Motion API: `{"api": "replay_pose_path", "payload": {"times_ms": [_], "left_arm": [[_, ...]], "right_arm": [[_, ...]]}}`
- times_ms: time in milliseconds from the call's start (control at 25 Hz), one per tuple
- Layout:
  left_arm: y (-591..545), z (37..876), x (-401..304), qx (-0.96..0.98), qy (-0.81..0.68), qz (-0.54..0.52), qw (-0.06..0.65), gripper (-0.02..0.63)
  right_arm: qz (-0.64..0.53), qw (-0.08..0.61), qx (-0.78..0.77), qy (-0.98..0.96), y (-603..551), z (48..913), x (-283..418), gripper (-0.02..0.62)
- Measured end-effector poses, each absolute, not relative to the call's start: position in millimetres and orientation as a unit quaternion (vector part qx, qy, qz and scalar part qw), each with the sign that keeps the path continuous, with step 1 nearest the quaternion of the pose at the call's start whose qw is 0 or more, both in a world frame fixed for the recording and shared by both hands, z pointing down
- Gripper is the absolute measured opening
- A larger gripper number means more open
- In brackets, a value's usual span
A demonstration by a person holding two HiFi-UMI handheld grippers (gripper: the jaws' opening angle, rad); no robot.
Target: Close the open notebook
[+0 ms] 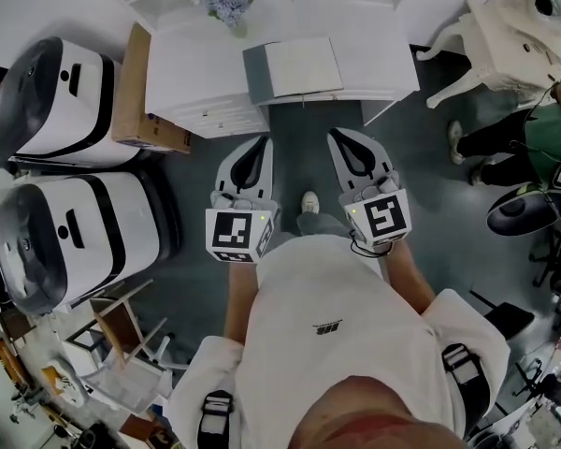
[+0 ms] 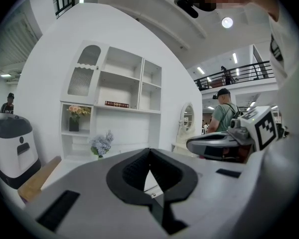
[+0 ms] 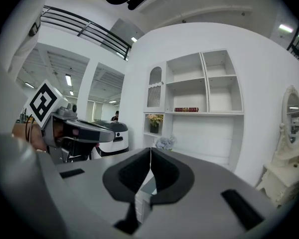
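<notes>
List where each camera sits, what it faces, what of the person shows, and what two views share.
Head view: on the person's head, looking steeply down at desk and open notebook; shirt, forearms, left gripper, right gripper show.
Left gripper view: on the left gripper, facing shelves along shut jaws; right gripper at right.
Right gripper view: on the right gripper, facing shelves; left gripper at left.
Shared: both gripper views show the shelves and flowers.

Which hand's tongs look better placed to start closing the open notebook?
Probably the left: the left tongs sit in line with the grey flap of the grey-and-white open notebook; the right tongs face its outer page edge.
</notes>
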State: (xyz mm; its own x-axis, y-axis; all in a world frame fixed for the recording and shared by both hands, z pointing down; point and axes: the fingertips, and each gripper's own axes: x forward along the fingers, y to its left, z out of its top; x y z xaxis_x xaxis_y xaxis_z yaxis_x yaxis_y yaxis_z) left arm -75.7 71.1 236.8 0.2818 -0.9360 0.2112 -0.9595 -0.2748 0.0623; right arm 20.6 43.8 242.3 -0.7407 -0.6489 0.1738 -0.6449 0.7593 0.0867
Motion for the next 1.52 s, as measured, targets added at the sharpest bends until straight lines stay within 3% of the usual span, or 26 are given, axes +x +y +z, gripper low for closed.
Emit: {"api": "replay_pose_path", "payload": {"times_ms": [800, 1520], "left_arm": [[-15.2, 310.9, -113.3, 0.767, -0.616, 0.091, 0.151, 0.000], [-73.0, 396.3, -173.8, 0.752, -0.613, 0.101, 0.222, 0.000]], "right_arm": [[0.016, 0.108, 0.308, -0.945, -46.0, 296.5, -20.6, -0.003], [0.050, 0.180, 0.271, -0.944, -97.9, 388.1, -85.4, -0.003]]}}
